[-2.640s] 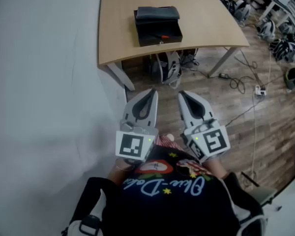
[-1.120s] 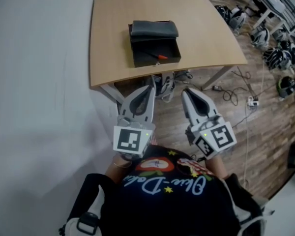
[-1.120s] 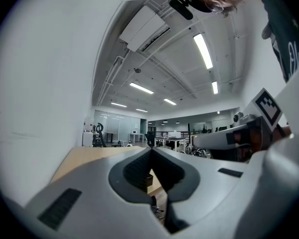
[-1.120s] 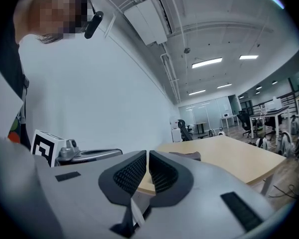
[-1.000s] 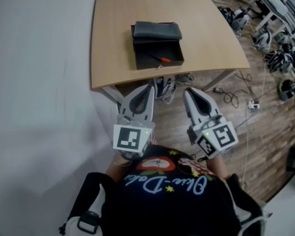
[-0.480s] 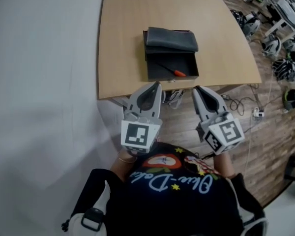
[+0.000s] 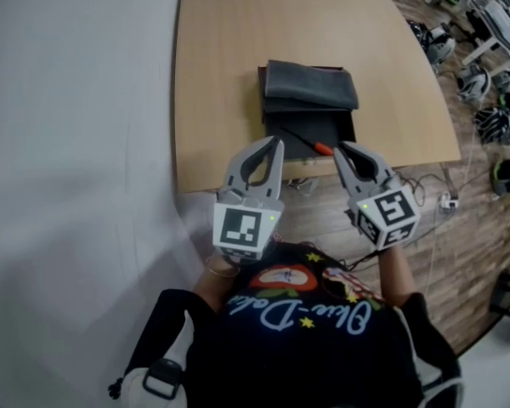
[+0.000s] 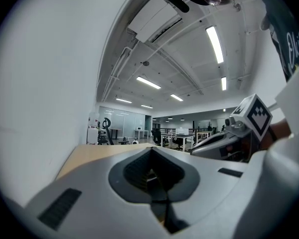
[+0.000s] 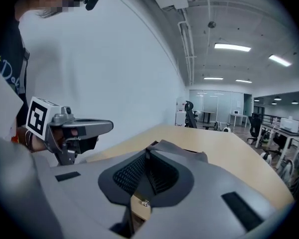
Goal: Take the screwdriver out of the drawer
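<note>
A black drawer box with a grey cloth on top sits near the front edge of a wooden table. Its drawer is pulled open toward me. Inside lies the screwdriver, orange handle to the right, dark shaft pointing back-left. My left gripper is shut and empty, its tip at the drawer's front left corner. My right gripper is shut and empty, its tip just right of the orange handle. In the right gripper view the cloth-topped box lies straight beyond the closed jaws.
A white wall runs along the left of the table. Wooden floor to the right carries cables and several helmets or gear. More desks stand at the far right.
I have stepped closer to the table. Both grippers moved forward from above the floor to the table's front edge at the open drawer. Both have stayed shut.
</note>
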Motion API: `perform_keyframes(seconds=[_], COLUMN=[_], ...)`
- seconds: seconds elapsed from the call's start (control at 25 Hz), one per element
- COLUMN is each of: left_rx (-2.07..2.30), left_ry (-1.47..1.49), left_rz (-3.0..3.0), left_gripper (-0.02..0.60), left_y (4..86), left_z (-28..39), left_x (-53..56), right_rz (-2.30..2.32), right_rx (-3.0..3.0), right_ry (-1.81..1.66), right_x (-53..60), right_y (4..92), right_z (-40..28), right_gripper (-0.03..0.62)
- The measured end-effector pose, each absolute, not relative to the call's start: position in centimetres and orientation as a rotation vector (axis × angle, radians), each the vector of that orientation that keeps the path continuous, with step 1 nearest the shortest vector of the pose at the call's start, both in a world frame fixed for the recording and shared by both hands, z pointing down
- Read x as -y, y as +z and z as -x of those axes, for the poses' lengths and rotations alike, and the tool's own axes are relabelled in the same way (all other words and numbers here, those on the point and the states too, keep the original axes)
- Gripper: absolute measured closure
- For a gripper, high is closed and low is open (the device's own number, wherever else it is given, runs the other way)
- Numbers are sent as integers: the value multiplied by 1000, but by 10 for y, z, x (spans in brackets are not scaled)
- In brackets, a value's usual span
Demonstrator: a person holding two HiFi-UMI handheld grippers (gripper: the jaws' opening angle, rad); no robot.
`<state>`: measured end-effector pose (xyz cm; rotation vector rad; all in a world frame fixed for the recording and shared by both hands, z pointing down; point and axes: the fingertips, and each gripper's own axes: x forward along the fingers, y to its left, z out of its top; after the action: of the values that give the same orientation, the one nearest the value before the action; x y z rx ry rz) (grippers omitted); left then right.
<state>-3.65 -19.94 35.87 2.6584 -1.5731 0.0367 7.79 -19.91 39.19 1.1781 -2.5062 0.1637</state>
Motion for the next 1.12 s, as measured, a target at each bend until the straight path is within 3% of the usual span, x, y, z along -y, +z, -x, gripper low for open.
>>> perform_keyframes(seconds=[1.12], left_rx=[1850], left_ry=[66], left_rz=[-2393], left_gripper=[581], left_y=[384], left_z=[88], left_x=[242], right_rz=[-358], right_rx=[2021], right_ry=[223], right_x=[273], right_y=[582], right_z=[-50], right_gripper=[523])
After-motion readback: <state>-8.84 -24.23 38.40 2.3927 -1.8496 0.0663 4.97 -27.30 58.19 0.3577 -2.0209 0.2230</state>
